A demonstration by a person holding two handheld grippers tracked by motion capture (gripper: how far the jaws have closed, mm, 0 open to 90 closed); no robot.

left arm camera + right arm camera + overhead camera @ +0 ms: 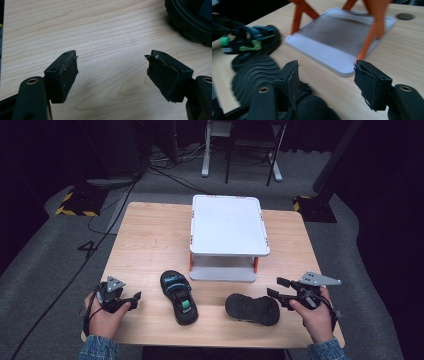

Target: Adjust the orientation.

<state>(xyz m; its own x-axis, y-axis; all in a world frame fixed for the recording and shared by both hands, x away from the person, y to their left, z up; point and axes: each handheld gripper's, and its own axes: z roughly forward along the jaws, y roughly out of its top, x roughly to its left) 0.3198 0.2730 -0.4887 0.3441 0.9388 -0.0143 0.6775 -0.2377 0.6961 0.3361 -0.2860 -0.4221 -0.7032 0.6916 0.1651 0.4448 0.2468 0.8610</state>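
Two black sandals lie on the wooden table. One sandal (179,297) is upright, with blue and green straps (249,41). The other sandal (252,308) is turned over, ribbed sole up (254,77). My left gripper (135,297) is held low at the front left, a short way left of the upright sandal. It is open over bare wood (112,56), and the sandal's black edge (190,20) shows at the upper right. My right gripper (275,286) is open just right of the overturned sandal. Nothing sits between its pads (327,66), and its left jaw hangs over the sole's end.
A white two-tier stand (228,225) on orange legs (298,15) occupies the table's middle and back, its lower shelf (337,37) just beyond the sandals. Table edges run close to both hands. Bare wood spreads left of the stand (150,240).
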